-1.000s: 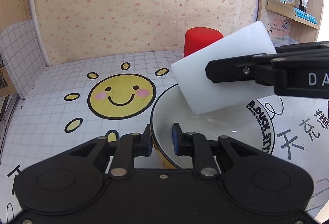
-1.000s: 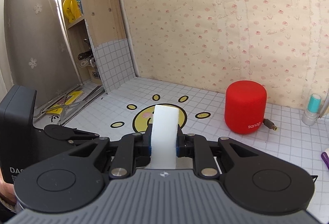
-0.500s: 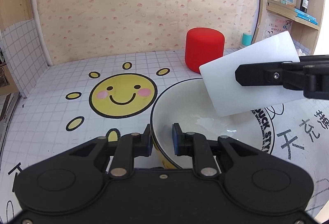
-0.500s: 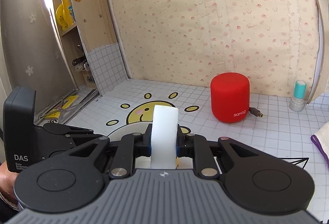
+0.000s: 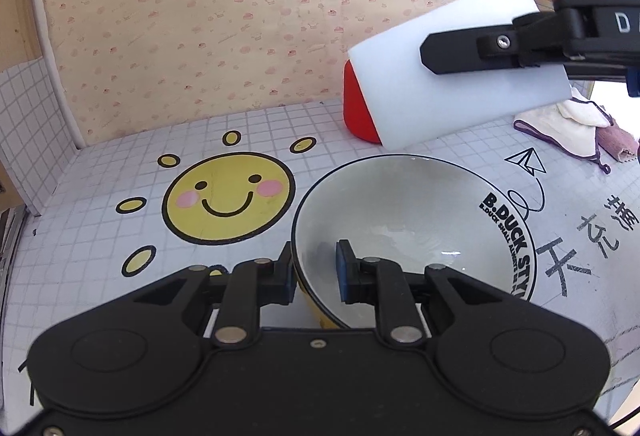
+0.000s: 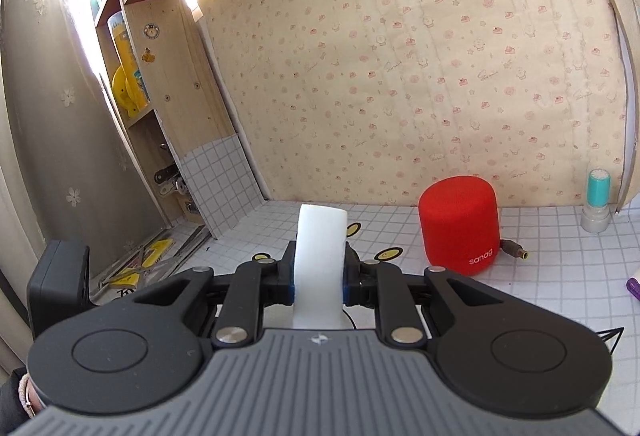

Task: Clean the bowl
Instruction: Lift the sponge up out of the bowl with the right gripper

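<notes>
A white bowl (image 5: 420, 220) with a black rim and "B.DUCK" lettering sits on the printed mat. My left gripper (image 5: 314, 268) straddles its near rim. The jaws are opening: the left pad lies against the outer wall, and the right pad stands inside, a little off the wall. A white sponge block (image 5: 400, 96) hangs above and beyond the bowl's far right rim, clear of it. My right gripper (image 5: 430, 52) is shut on it. In the right wrist view the sponge (image 6: 320, 248) sticks up between the pads of the right gripper (image 6: 319, 276). The bowl is hidden there.
A red cylindrical speaker (image 6: 460, 224) stands behind the bowl near the wall, its plug lying beside it. A teal-topped stamp (image 6: 598, 196) is further right. A crumpled cloth (image 5: 580, 128) lies at the right. A smiley sun (image 5: 228, 196) is printed left of the bowl. Shelves flank both sides.
The right gripper lifted the sponge up and to the right, out of the bowl and above its rim. The left jaws have widened slightly around the rim. The bowl has not moved.
</notes>
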Available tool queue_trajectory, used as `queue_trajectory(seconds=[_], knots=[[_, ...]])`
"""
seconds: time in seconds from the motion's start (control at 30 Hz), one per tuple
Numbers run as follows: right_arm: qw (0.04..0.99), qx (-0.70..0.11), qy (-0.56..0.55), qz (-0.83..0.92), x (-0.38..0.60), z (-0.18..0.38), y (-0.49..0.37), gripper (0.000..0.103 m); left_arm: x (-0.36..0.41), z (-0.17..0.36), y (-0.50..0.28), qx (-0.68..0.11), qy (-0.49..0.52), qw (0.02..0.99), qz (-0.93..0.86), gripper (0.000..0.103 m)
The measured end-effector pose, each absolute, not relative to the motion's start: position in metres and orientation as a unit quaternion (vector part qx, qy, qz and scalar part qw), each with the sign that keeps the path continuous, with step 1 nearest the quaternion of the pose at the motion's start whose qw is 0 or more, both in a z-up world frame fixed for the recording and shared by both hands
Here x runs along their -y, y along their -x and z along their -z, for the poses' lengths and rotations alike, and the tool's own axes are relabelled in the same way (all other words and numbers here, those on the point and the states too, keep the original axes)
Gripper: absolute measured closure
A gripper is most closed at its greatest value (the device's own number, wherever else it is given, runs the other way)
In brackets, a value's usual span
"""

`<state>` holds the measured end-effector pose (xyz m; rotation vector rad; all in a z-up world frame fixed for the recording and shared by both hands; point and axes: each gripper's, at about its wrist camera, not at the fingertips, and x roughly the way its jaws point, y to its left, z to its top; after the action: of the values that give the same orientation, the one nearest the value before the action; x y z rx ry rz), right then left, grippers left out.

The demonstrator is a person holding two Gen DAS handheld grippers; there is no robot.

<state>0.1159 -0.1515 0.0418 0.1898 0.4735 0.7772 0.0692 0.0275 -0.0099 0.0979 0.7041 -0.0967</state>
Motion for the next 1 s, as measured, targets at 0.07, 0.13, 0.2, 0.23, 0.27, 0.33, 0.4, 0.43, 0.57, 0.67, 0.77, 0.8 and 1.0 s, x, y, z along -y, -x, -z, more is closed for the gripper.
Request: queue_trajectory(seconds=[0.07,0.13,0.2,0.23,0.27,0.33,0.4,0.43,0.57,0.67,0.77,0.8,1.0], knots=[[0.895,-0.224,-0.094,-0.375,0.151,-0.043,-0.120,0.083,-0.028,0.010,-0.070,-0.343,-0.053,0.936,0.052,0.079],[0.893,-0.222,-0.098,-0.379,0.149,-0.042,-0.128,0.083,-0.030,0.010,-0.072,-0.344,-0.054,0.936,0.059,0.078],[0.890,-0.226,-0.099,-0.384,0.146,-0.039,-0.135,0.083,-0.031,0.010,-0.074,-0.344,-0.058,0.935,0.066,0.078],[0.887,-0.229,-0.100,-0.389,0.144,-0.038,-0.138,0.083,-0.032,0.010,-0.075,-0.343,-0.062,0.934,0.074,0.078],[0.883,-0.233,-0.100,-0.395,0.142,-0.036,-0.141,0.083,-0.034,0.010,-0.076,-0.343,-0.064,0.934,0.081,0.078],[0.876,-0.242,-0.101,-0.406,0.136,-0.031,-0.147,0.083,-0.038,0.010,-0.078,-0.343,-0.064,0.932,0.095,0.078],[0.873,-0.246,-0.098,-0.411,0.133,-0.028,-0.150,0.083,-0.039,0.009,-0.079,-0.344,-0.070,0.931,0.104,0.078],[0.870,-0.248,-0.099,-0.415,0.131,-0.026,-0.152,0.083,-0.039,0.009,-0.080,-0.344,-0.072,0.930,0.108,0.078],[0.863,-0.254,-0.092,-0.427,0.126,-0.022,-0.159,0.083,-0.040,0.009,-0.082,-0.345,-0.072,0.929,0.114,0.077],[0.859,-0.261,-0.088,-0.430,0.123,-0.019,-0.165,0.083,-0.036,0.010,-0.081,-0.345,-0.078,0.929,0.110,0.074],[0.853,-0.268,-0.087,-0.439,0.121,-0.015,-0.168,0.083,-0.035,0.010,-0.081,-0.344,-0.079,0.929,0.108,0.073],[0.852,-0.269,-0.086,-0.441,0.120,-0.015,-0.169,0.083,-0.036,0.010,-0.081,-0.344,-0.077,0.929,0.109,0.073],[0.849,-0.268,-0.077,-0.448,0.119,-0.013,-0.173,0.083,-0.040,0.010,-0.084,-0.345,-0.070,0.929,0.113,0.073]])
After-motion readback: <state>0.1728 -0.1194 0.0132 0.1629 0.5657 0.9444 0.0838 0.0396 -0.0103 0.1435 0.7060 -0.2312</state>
